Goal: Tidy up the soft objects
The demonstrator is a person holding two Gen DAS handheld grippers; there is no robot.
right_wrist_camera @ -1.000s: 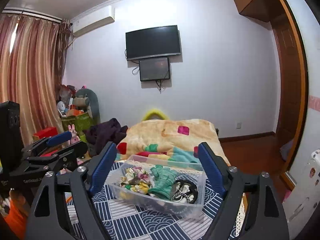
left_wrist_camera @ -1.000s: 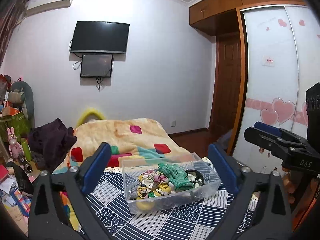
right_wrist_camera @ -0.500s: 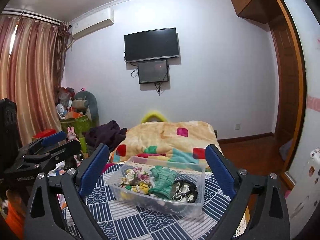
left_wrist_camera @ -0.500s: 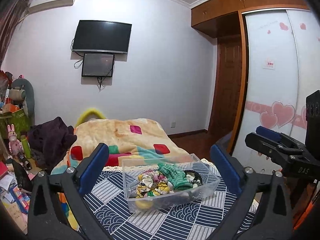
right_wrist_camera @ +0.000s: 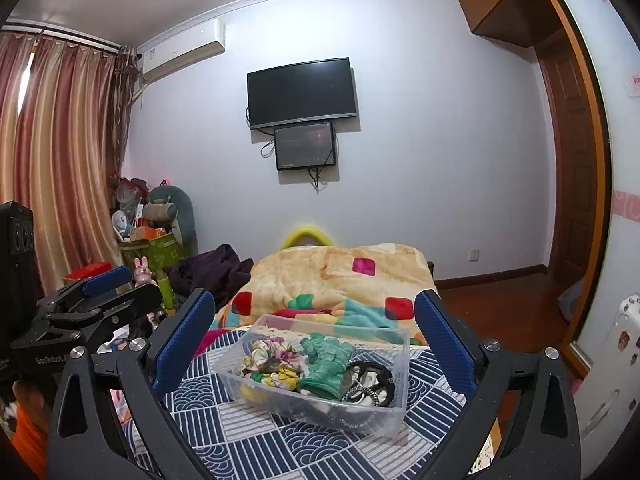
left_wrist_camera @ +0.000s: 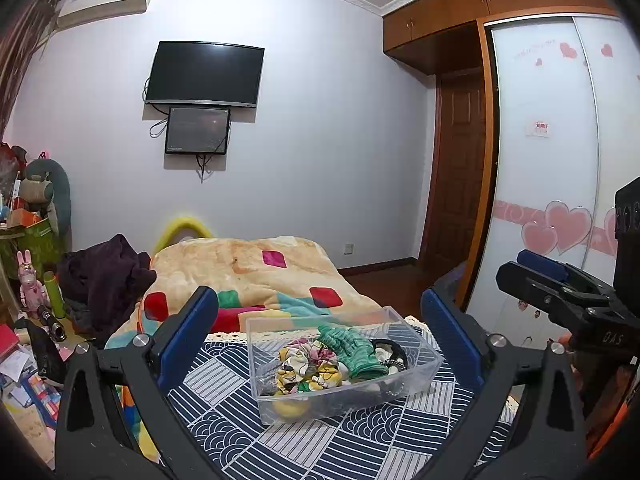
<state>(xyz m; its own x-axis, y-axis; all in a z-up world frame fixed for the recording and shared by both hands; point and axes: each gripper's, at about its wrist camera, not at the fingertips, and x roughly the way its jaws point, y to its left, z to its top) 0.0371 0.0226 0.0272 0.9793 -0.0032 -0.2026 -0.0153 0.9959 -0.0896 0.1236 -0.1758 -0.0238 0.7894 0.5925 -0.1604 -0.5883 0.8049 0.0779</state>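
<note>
A clear plastic bin (left_wrist_camera: 416, 376) (right_wrist_camera: 394, 412) sits on a blue and white patterned cloth (left_wrist_camera: 320, 444) (right_wrist_camera: 248, 428). It holds a green knitted glove (left_wrist_camera: 352, 350) (right_wrist_camera: 326, 364), a floral fabric scrunchie (left_wrist_camera: 308, 366) (right_wrist_camera: 270, 358), a black and white band (left_wrist_camera: 390, 352) (right_wrist_camera: 370, 386) and a yellow item (left_wrist_camera: 290, 408). My left gripper (left_wrist_camera: 320, 328) is open and empty, held back from the bin. My right gripper (right_wrist_camera: 314, 326) is open and empty, also short of the bin. Each gripper shows at the edge of the other's view (left_wrist_camera: 560, 292) (right_wrist_camera: 92, 304).
A bed with an orange patchwork blanket (left_wrist_camera: 248, 268) (right_wrist_camera: 332, 276) lies behind the cloth. Dark clothing (left_wrist_camera: 104, 276) and cluttered toys (left_wrist_camera: 32, 280) stand at the left. A wardrobe with heart decals (left_wrist_camera: 560, 200) and a wooden door (left_wrist_camera: 460, 184) are at the right.
Both grippers have drawn back and tilted up a little, so the bin sits lower and smaller in both views. Both jaws have opened slightly wider.
</note>
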